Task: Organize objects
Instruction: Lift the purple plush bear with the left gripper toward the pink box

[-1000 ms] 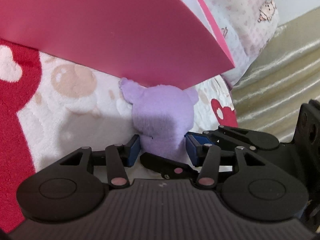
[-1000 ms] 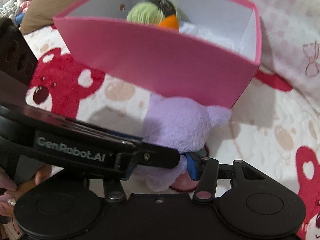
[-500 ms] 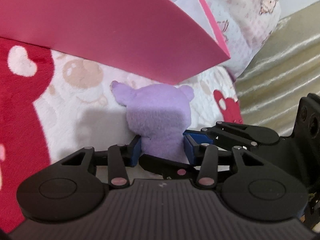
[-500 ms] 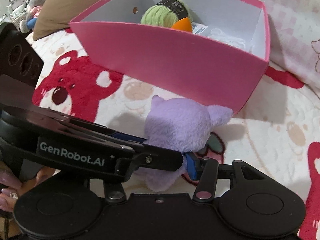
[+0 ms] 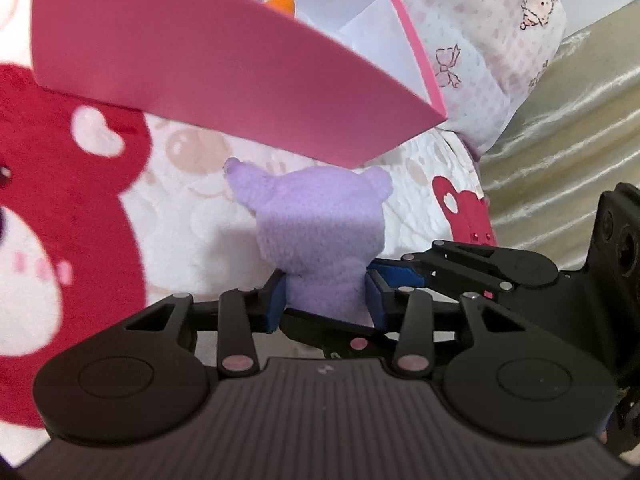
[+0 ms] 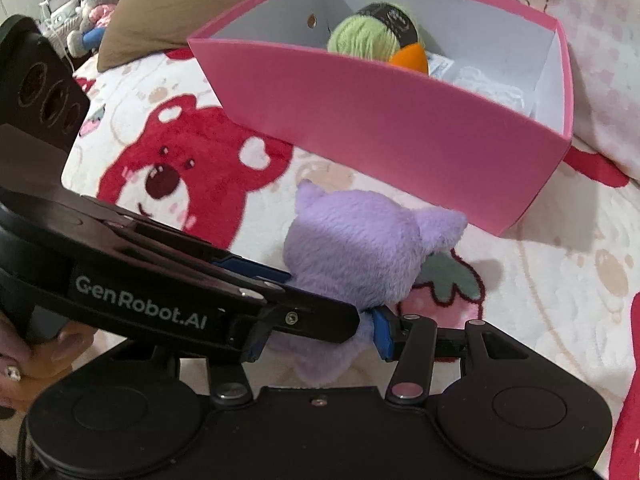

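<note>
A purple plush toy (image 5: 320, 236) is clamped by both grippers and held above the bear-print blanket, in front of a pink box (image 5: 224, 76). My left gripper (image 5: 326, 300) is shut on its lower body. My right gripper (image 6: 316, 332) is shut on it too; the plush (image 6: 360, 256) fills its jaws. The left gripper's arm crosses the right wrist view (image 6: 168, 280). The pink box (image 6: 380, 120) stands just beyond the plush. It holds a green yarn ball (image 6: 368, 36), an orange object (image 6: 412, 58) and white items.
A white blanket with red bears (image 6: 180, 172) covers the bed. A pink-checked pillow (image 5: 492, 52) lies behind the box. A brown pillow (image 6: 180, 4) and stuffed toys (image 6: 92, 12) are at the far left. A beige satin cover (image 5: 568, 128) lies at the right.
Both grippers have lifted and drawn back with the plush toy. The box looks farther and lower, so its inside shows more.
</note>
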